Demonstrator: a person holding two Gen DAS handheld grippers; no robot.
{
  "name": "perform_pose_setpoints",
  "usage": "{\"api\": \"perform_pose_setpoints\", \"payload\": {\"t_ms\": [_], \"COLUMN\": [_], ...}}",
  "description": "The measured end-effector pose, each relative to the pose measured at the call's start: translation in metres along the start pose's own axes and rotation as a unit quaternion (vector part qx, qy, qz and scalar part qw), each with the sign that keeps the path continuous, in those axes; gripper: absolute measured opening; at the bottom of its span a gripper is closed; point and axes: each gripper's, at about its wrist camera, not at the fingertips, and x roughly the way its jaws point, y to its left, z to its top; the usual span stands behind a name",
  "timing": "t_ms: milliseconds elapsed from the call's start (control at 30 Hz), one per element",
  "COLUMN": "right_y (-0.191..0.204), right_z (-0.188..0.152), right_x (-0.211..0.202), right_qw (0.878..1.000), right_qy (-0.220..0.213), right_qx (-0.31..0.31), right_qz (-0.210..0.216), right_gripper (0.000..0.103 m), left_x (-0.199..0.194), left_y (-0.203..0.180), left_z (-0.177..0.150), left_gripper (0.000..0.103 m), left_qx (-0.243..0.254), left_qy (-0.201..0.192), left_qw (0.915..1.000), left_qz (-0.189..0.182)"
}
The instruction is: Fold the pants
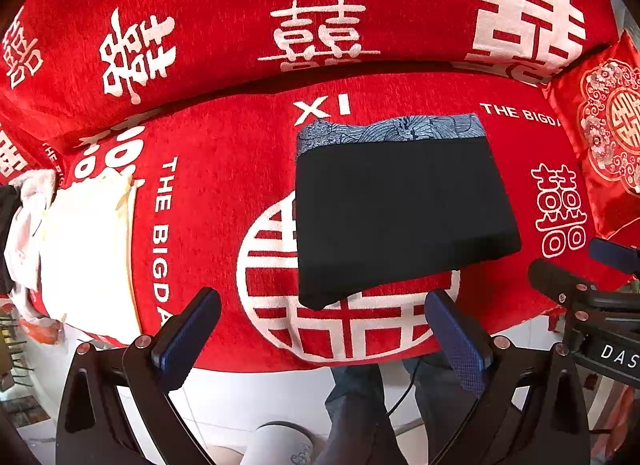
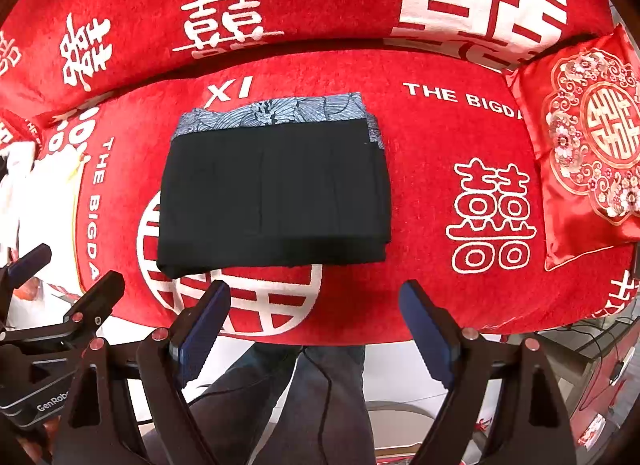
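Note:
The pants (image 1: 400, 213) are black with a blue patterned band along the far edge. They lie folded into a compact rectangle on the red sofa seat (image 1: 224, 193), and also show in the right wrist view (image 2: 272, 197). My left gripper (image 1: 324, 305) is open and empty, held near the seat's front edge just before the pants. My right gripper (image 2: 316, 297) is open and empty, in front of the pants' near edge. The right gripper also shows at the right of the left wrist view (image 1: 576, 265). The left gripper shows at the left of the right wrist view (image 2: 72, 277).
A red embroidered cushion (image 2: 588, 153) lies at the seat's right end. A white and cream pile of cloth (image 1: 80, 249) lies at the left end. The sofa back (image 1: 280, 5) rises behind. The person's legs (image 2: 288, 397) and a cable are below the front edge.

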Motion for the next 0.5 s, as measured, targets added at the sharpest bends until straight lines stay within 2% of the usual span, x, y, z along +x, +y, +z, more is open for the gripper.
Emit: {"api": "perform_pose_setpoints", "payload": {"t_ms": [500], "right_y": [-0.0004], "right_z": [-0.0037], "right_x": [0.0024], "right_qw": [1.0], "right_qy": [0.003], "right_qx": [0.002], "right_qz": [0.003], "right_gripper": [0.088], "left_x": [-0.0002], "left_y": [-0.0024], "left_z": [-0.0025], "left_gripper": [0.102], "left_qx": [-0.007], "left_qy": [0.002], "left_qw": [1.0], "left_qz": [-0.005]}}
